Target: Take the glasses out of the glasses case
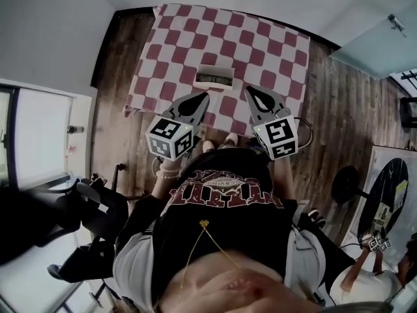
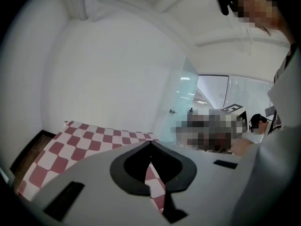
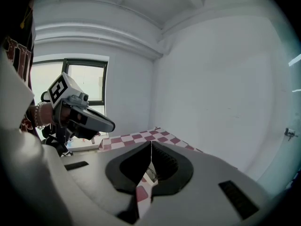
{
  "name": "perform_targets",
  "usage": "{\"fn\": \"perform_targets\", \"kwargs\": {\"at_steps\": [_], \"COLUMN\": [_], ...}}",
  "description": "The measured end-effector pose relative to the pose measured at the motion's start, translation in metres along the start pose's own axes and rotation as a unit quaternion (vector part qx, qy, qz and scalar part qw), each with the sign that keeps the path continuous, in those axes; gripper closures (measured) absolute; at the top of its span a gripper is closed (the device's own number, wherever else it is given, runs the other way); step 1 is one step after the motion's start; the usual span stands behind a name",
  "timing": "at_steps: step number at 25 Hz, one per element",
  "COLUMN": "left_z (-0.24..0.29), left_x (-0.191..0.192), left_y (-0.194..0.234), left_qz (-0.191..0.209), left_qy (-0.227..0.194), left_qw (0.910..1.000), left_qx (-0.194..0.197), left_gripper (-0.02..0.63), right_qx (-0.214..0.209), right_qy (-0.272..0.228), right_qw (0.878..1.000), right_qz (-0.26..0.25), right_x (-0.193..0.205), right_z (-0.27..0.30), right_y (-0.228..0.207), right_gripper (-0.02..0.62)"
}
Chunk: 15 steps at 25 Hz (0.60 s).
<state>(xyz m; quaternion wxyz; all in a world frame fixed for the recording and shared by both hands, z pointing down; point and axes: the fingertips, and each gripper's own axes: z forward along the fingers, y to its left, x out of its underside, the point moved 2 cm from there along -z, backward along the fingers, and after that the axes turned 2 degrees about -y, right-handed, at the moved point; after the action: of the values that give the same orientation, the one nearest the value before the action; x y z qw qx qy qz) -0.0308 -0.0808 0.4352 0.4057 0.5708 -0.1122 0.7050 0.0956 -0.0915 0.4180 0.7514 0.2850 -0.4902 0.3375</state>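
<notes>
Here the glasses case (image 1: 214, 78) lies on the counter (image 1: 273, 51), on a red-and-white checked cloth (image 1: 176, 38) that covers it. The case sits closer to the counter's near edge than its far one, about midway between the left and right edges. It is a pale, oblong box with a dark inside. What lies in it is too small to make out from the head view.

The left hand-held gripper (image 1: 201, 99) is held over the near edge, its tip pointing toward the case's left end, near it but apart from it. In the left gripper view its jaws meet at the tips, with nothing between them and only checked cloth showing through the slit lower down.

The right hand-held gripper (image 1: 251, 93) mirrors it at the near edge, pointing toward the case's right end and likewise clear of it. In the right gripper view its jaws are together at the tips and carry nothing.

A wooden floor (image 1: 332, 109) surrounds the counter.
</notes>
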Motion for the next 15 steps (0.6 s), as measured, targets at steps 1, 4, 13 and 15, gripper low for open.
{"fn": "perform_targets", "kwargs": {"at_steps": [1, 4, 13, 15], "left_z": [0.004, 0.015, 0.041, 0.046], "left_x": [-0.003, -0.007, -0.003, -0.003], "left_y": [-0.001, -0.003, -0.004, -0.005], "left_qz": [0.002, 0.006, 0.018, 0.022], "left_qy": [-0.001, 0.002, 0.027, 0.031], "left_qw": [1.0000, 1.0000, 0.9995, 0.9993], "left_qx": [-0.001, -0.002, -0.007, -0.002], "left_gripper": [0.607, 0.607, 0.607, 0.607], "right_qx": [0.001, -0.003, -0.011, -0.009], "right_qy": [0.001, 0.006, 0.002, 0.006], "right_qw": [1.000, 1.000, 1.000, 1.000], "right_qz": [-0.004, -0.010, -0.002, 0.000], "right_x": [-0.001, 0.001, 0.015, 0.016], "right_z": [0.000, 0.000, 0.002, 0.002], "right_y": [-0.004, -0.014, -0.036, -0.039], "right_gripper": [0.575, 0.575, 0.575, 0.575]}}
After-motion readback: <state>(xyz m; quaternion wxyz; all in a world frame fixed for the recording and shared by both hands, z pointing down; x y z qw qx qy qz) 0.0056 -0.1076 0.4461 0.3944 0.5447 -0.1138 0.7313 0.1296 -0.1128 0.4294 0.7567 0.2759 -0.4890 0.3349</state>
